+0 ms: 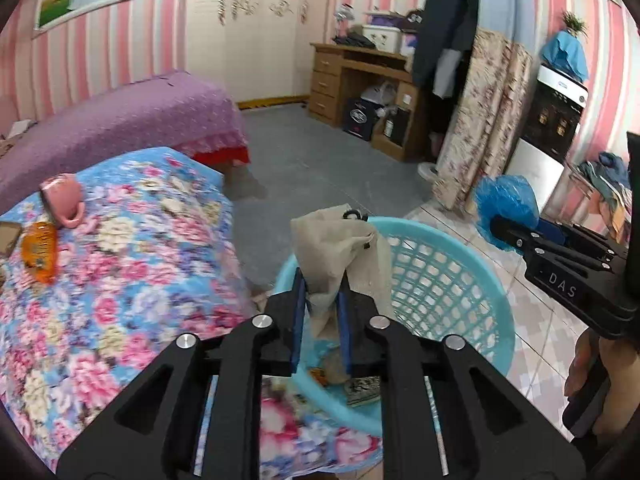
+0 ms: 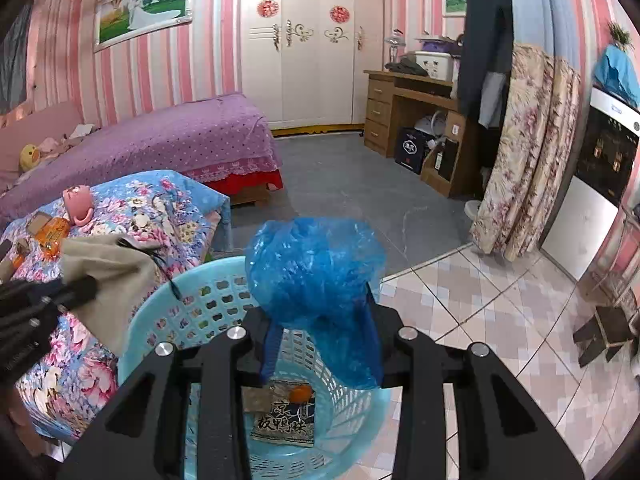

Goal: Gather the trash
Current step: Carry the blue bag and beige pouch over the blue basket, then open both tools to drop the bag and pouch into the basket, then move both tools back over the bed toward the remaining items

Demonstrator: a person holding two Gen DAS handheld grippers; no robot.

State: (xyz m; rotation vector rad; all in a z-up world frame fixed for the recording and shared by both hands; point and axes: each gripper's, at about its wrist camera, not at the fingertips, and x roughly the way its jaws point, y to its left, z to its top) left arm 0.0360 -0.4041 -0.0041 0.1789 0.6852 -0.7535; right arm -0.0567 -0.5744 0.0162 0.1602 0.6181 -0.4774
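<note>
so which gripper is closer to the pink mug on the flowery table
Left. The left gripper, shut on a beige cloth, is beside the table's edge on the pink mug's side; the right gripper, holding a blue plastic bag, is across the basket.

Over the basket [image 2: 168, 312] we have open room: its mouth is unobstructed from above, with only flat wrappers [image 2: 282, 416] on the bottom. Both grippers crowd that opening. The left gripper [image 1: 320, 304] with its beige cloth [image 1: 340, 252] hangs over the near-left rim; the right gripper [image 2: 320, 344] with its blue plastic bag [image 2: 316, 272] fills the middle. On the left, the floral-covered table [image 1: 132, 264] stands against the basket and blocks that side. On the right, the tiled floor [image 2: 480, 304] lies free. Ahead, the grey floor [image 1: 320, 160] is clear up to the desk [image 1: 352, 76].
</note>
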